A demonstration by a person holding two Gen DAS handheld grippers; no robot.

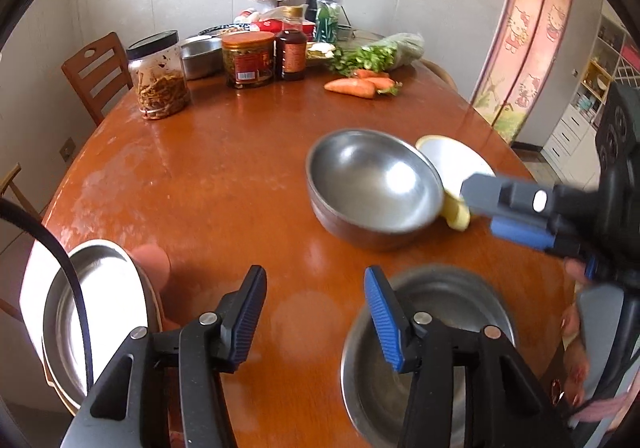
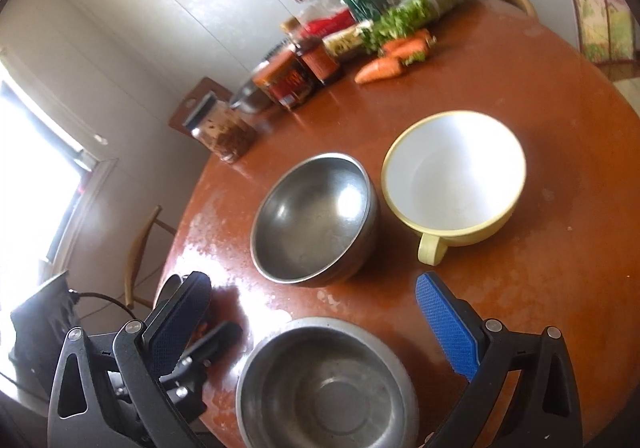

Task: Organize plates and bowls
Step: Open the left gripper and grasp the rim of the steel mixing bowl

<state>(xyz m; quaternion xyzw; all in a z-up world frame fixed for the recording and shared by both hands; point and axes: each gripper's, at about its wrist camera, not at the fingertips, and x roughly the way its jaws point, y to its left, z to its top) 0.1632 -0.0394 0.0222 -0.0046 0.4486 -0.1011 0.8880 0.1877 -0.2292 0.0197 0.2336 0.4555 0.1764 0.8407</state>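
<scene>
Over the brown table (image 1: 208,184), my left gripper (image 1: 316,316) is open, with only bare tabletop between its fingers. A shallow steel bowl (image 1: 440,328) lies just behind its right finger. Farther off stands a deep steel bowl (image 1: 372,184), and a yellow handled bowl with a white inside (image 1: 452,160) touches its right side. My right gripper (image 1: 492,212) reaches in from the right near the yellow bowl's handle. In the right wrist view my right gripper (image 2: 312,320) is open wide above the shallow steel bowl (image 2: 324,384), short of the deep bowl (image 2: 316,216) and the yellow bowl (image 2: 452,184).
A stack of plates topped by a steel dish (image 1: 100,308) sits at the table's near left edge. Jars (image 1: 160,76), bottles (image 1: 292,52), carrots (image 1: 360,84) and greens (image 1: 376,56) crowd the far side. Wooden chairs (image 1: 96,68) stand around the table.
</scene>
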